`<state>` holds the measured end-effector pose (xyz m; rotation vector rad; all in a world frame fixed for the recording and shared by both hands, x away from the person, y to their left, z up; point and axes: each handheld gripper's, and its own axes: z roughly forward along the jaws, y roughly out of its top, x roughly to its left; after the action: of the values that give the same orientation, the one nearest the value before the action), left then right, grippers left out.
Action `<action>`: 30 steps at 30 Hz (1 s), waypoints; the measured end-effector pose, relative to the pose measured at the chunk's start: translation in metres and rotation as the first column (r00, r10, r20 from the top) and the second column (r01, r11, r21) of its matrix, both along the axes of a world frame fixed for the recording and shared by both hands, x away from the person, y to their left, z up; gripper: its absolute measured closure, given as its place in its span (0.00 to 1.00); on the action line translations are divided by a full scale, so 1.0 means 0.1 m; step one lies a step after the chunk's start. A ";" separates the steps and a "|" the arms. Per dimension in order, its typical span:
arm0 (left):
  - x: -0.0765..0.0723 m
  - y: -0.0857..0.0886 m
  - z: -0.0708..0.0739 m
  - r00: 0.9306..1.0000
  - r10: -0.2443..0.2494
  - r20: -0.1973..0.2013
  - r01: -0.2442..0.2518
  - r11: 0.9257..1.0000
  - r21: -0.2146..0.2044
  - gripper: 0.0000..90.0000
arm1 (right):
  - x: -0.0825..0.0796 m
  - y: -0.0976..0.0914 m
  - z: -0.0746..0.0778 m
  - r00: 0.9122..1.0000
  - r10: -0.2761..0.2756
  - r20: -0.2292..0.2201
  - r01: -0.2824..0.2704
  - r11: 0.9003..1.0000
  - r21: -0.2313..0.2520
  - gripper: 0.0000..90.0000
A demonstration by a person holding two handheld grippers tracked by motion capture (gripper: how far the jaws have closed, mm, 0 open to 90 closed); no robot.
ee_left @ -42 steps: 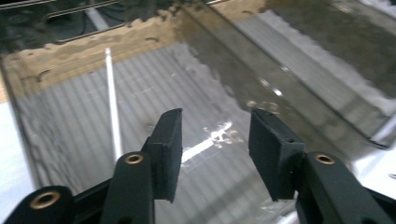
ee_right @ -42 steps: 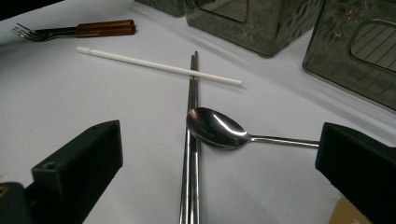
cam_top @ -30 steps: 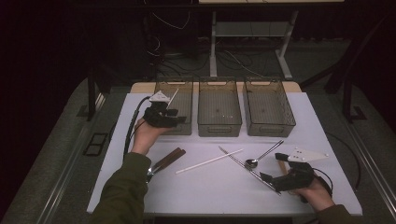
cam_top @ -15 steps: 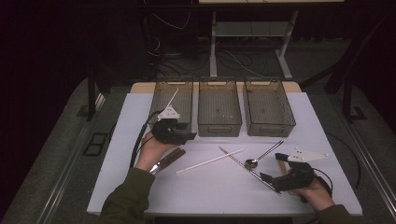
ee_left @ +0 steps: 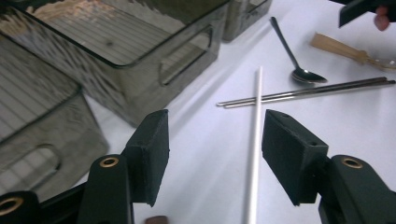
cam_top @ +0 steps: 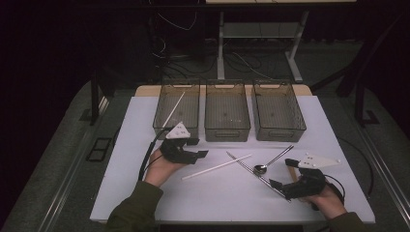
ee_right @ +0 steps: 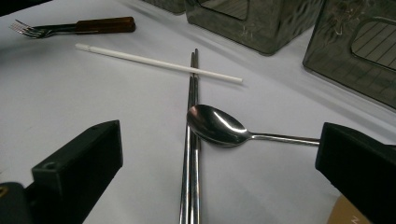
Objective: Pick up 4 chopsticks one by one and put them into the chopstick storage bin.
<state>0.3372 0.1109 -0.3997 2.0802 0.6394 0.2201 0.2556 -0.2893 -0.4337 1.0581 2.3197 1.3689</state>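
Three clear plastic bins stand in a row along the far edge of the white table: the left bin holds one white straw leaning along its length, while the middle bin and the right bin show nothing I can make out but a few specks on their floors. Just near of the left bin, the left gripper hovers with its jaws parted and nothing between the pads; they have just been opening a little. In the left gripper view a second white straw lies on the table right ahead of those jaws, crossing a pair of metal chopsticks. A spoon rests its bowl on the chopsticks near the table's middle. The right gripper sits at the near right, jaws wide apart and grasping nothing, aimed at the spoon and chopsticks. A wooden-handled fork lies toward the table's left.
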 end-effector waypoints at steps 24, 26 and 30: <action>-0.07 -0.27 -0.34 0.991 -0.118 -0.067 0.125 0.987 0.102 0.73 | 0.00 0.00 0.00 1.000 -0.001 0.001 0.001 1.000 0.000 0.01; -0.06 -0.29 -0.37 0.989 -0.129 -0.071 0.137 0.985 0.108 0.77 | 0.00 0.00 0.00 1.000 0.000 0.002 0.000 1.000 -0.001 0.01; -0.06 -0.31 -0.40 0.988 -0.135 -0.075 0.144 0.982 0.122 0.80 | 0.00 0.00 0.00 1.000 0.000 0.001 0.000 1.000 -0.002 0.01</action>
<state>0.3311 0.0796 -0.4394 2.2529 0.5279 0.1139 0.2558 -0.2890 -0.4337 1.0562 2.3198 1.3663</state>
